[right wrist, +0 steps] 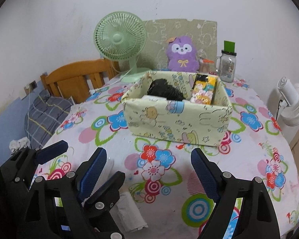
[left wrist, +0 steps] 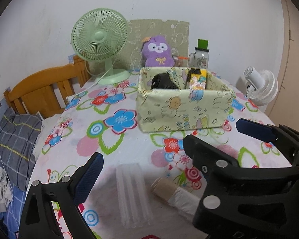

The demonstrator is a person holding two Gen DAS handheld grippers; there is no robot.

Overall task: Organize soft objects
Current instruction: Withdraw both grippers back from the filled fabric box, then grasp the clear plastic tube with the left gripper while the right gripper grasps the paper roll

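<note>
both grippers low over the floral desk [right wrist: 249, 169], nothing held. left gripper [left wrist: 141, 169] jaws spread over a clear straw bundle [left wrist: 133, 195] and a paper roll [left wrist: 175, 193] lying side by side. right gripper [right wrist: 149, 171] jaws spread, empty. farther back, fabric box [right wrist: 177, 123] holds a black bundle [right wrist: 165, 92] left, yellow pack [right wrist: 204, 91] right. purple plush [right wrist: 182, 54] and green fan [right wrist: 119, 39] at the wall.
</note>
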